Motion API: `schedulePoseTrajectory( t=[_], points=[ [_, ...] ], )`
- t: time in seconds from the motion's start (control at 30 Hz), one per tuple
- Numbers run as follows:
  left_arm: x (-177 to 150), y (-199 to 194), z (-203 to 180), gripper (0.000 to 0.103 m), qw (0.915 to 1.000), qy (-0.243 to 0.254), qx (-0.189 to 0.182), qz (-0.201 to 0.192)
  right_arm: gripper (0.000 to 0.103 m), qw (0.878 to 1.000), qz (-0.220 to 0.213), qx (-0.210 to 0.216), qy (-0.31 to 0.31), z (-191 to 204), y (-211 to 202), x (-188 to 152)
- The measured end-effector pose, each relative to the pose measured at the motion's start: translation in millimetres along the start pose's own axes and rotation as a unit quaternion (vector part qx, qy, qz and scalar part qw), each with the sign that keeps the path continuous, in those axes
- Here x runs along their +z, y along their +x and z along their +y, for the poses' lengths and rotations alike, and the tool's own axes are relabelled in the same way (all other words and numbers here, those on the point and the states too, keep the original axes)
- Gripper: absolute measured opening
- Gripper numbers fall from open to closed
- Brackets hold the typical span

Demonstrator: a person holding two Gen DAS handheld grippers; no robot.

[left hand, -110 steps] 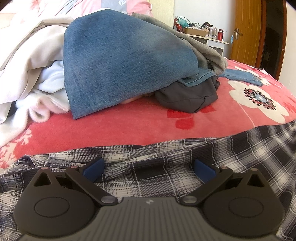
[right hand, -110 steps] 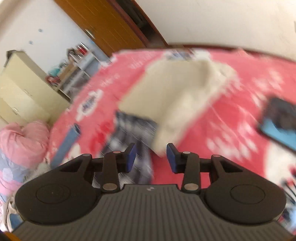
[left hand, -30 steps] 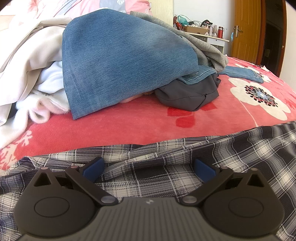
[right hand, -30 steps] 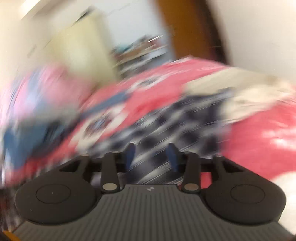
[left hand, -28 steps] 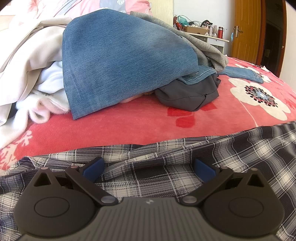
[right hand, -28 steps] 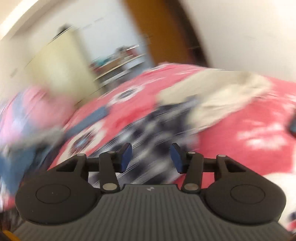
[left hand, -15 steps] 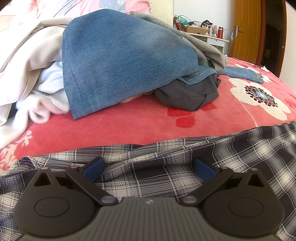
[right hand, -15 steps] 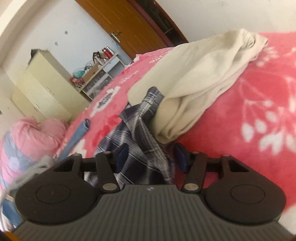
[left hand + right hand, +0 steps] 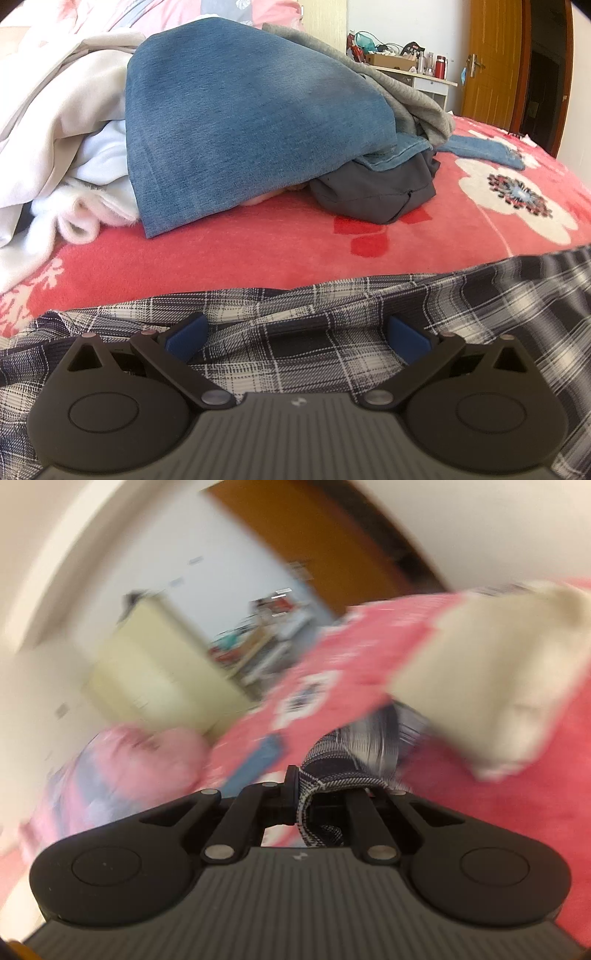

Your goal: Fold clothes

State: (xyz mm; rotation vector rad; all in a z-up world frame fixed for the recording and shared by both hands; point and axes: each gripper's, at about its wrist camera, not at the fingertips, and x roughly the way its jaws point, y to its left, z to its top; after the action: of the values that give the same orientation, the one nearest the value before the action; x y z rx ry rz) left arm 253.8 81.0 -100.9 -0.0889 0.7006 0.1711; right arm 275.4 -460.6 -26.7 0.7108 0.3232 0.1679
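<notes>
A black-and-white plaid shirt [image 9: 332,332] lies spread on the red flowered bedspread [image 9: 258,251]. My left gripper [image 9: 295,334] rests on it, wide open, blue pads apart over the cloth. In the blurred right wrist view my right gripper [image 9: 325,794] is shut on a bunched fold of the plaid shirt [image 9: 354,749], which trails away toward a cream garment [image 9: 491,679] lying on the bed.
A heap of clothes lies ahead of the left gripper: blue jeans [image 9: 240,122], white garments [image 9: 62,147], a dark grey garment [image 9: 380,192], a grey top [image 9: 406,96]. A desk [image 9: 413,74] and a wooden door [image 9: 491,62] stand behind.
My right gripper has closed on the plaid shirt's edge and is swinging with it; half a second ago it was open over it. The left gripper has not moved.
</notes>
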Motion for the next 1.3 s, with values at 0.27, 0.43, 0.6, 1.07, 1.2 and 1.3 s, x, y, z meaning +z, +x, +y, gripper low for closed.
schedulePoseTrajectory(
  t=[0.27, 0.43, 0.6, 1.07, 1.2, 1.3],
  points=[
    [-8.9, -68.2, 65.8, 0.101, 0.9916, -0.099, -0.084, 0.005, 0.003, 0.899, 0.146, 0.143, -0.386, 212.8, -8.8, -132.9],
    [-28.6, -103.9, 104.1, 0.101, 0.981, -0.126, -0.145, 0.032, 0.004, 0.698, 0.238, 0.154, -0.658, 250.9, -37.7, -301.6],
    [-35.2, -123.3, 97.1, 0.101, 0.9733, -0.105, -0.202, 0.027, 0.006, 0.646, 0.175, 0.103, -0.736, 250.0, -58.6, -342.6],
    [-22.5, -93.3, 9.7, 0.078, 0.9395, -0.067, -0.331, 0.055, 0.038, 0.916, 0.16, 0.118, -0.348, 204.0, -101.5, -240.1],
    [-14.2, -74.7, -8.0, 0.074, 0.9421, -0.055, -0.319, 0.089, 0.038, 0.944, 0.168, 0.138, -0.248, 179.5, -88.2, -241.9],
    [-14.4, -72.2, -6.4, 0.072, 0.9412, -0.061, -0.318, 0.098, 0.038, 0.943, 0.193, 0.155, -0.224, 180.0, -64.6, -249.2]
  ],
)
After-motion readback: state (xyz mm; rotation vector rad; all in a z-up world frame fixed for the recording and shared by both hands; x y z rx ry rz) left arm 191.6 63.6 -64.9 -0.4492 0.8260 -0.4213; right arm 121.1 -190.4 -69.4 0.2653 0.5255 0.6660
